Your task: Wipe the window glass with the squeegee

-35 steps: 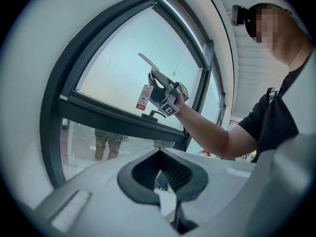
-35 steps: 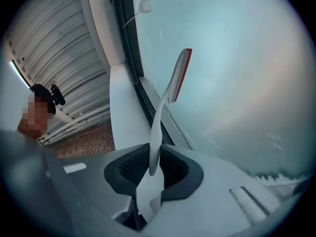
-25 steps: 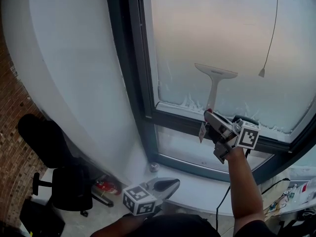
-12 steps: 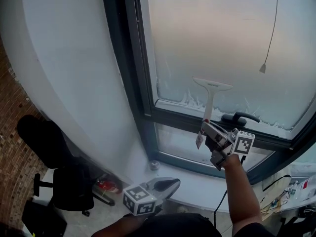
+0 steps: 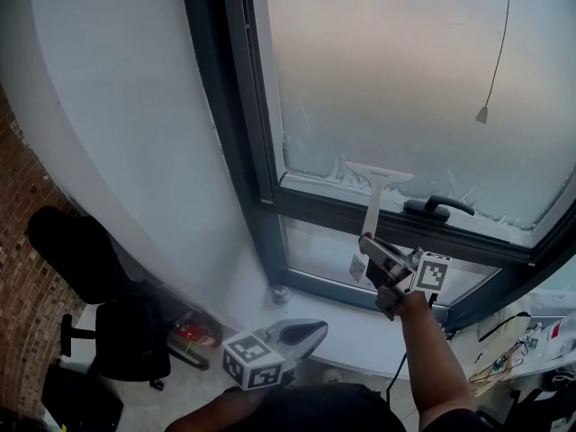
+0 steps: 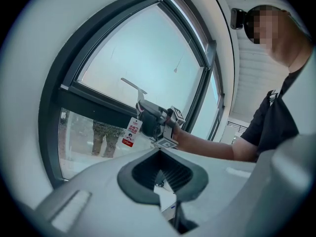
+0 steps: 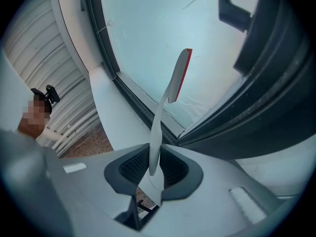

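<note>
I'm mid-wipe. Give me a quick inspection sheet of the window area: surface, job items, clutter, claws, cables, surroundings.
Surface: window glass is hazy, with suds streaked along its lower edge.
Job's things: squeegee has its blade low on the pane, just above the dark frame.
Clutter: red-and-white tag hangs by the right claw; small round object below the window, can't identify.
Claws: right claw is shut on the squeegee handle; left claw is open and empty, held low, away from the glass.
Cables: blind cord hangs before the glass; thin wires at lower right.
Surroundings: window handle, white wall, brick wall, black chair.
</note>
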